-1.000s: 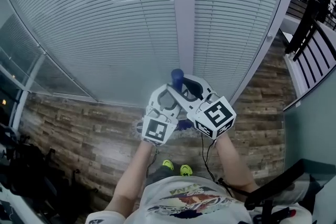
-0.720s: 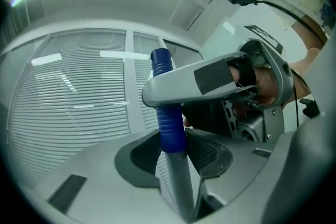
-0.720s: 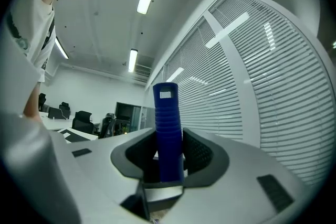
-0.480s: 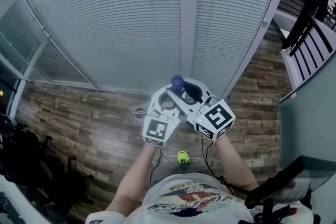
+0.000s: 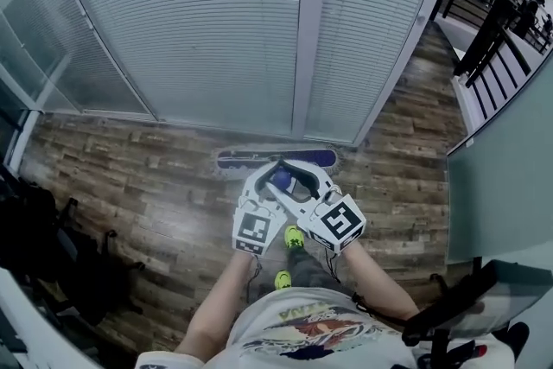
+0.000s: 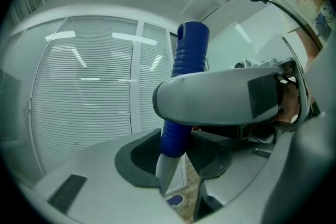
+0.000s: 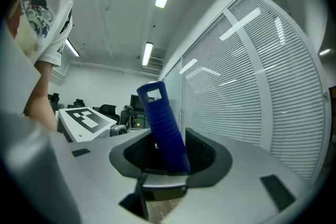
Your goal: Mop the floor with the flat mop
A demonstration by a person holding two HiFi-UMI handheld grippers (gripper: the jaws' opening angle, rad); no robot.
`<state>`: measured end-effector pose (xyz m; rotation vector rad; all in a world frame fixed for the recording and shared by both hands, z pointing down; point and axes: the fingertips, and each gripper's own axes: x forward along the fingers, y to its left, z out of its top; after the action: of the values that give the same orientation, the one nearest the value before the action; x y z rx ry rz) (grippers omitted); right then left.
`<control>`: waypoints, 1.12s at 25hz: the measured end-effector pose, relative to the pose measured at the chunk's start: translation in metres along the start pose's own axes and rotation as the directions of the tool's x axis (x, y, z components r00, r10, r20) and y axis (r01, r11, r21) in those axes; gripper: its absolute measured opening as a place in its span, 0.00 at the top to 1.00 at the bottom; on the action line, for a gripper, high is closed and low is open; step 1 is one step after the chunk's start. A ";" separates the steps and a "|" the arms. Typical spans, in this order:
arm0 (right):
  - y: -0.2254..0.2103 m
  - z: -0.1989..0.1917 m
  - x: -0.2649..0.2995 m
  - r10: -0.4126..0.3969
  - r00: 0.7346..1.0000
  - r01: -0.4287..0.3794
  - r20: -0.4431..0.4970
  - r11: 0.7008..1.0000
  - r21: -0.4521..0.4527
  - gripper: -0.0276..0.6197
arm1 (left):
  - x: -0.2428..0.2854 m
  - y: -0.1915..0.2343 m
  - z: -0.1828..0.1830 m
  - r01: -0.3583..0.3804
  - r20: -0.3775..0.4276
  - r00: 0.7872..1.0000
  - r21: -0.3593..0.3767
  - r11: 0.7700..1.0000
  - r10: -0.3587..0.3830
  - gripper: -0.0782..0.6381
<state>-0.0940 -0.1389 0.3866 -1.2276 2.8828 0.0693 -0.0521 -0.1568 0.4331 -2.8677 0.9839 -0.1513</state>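
Note:
The flat mop's blue head (image 5: 276,158) lies on the wooden floor along the foot of the blind-covered glass wall. Its blue ribbed handle (image 5: 281,178) rises toward me between both grippers. My left gripper (image 5: 270,182) is closed round the handle (image 6: 184,86) where the blue grip meets the grey shaft (image 6: 167,173); its jaws have just been closing. My right gripper (image 5: 296,180) holds the handle's top (image 7: 163,128), which leans between its dark pads; its jaws have just been opening a little. The mop head (image 6: 176,200) shows small below the left gripper (image 6: 176,157). The right gripper (image 7: 168,157) points level.
A glass wall with white blinds (image 5: 190,30) and a white post (image 5: 311,39) stands ahead. Dark chairs and gear (image 5: 43,255) crowd the left. A railing (image 5: 484,56) and a partition (image 5: 501,186) are at the right. My green shoes (image 5: 294,236) stand behind the mop.
Both grippers have moved down and back toward my body with the handle. The mop head, earlier hidden under the grippers, now shows on the floor near the wall's foot.

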 end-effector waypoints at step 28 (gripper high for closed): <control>0.288 -0.079 -0.401 0.150 0.983 -0.139 -0.104 0.985 0.107 0.66 | -0.225 -0.434 -0.058 -0.042 -0.232 0.972 0.008 0.999 0.043 0.69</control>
<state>-0.0222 0.3461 0.4856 -1.0370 3.0250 -0.1453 0.0263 0.3186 0.5342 -2.8707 1.0797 -0.4946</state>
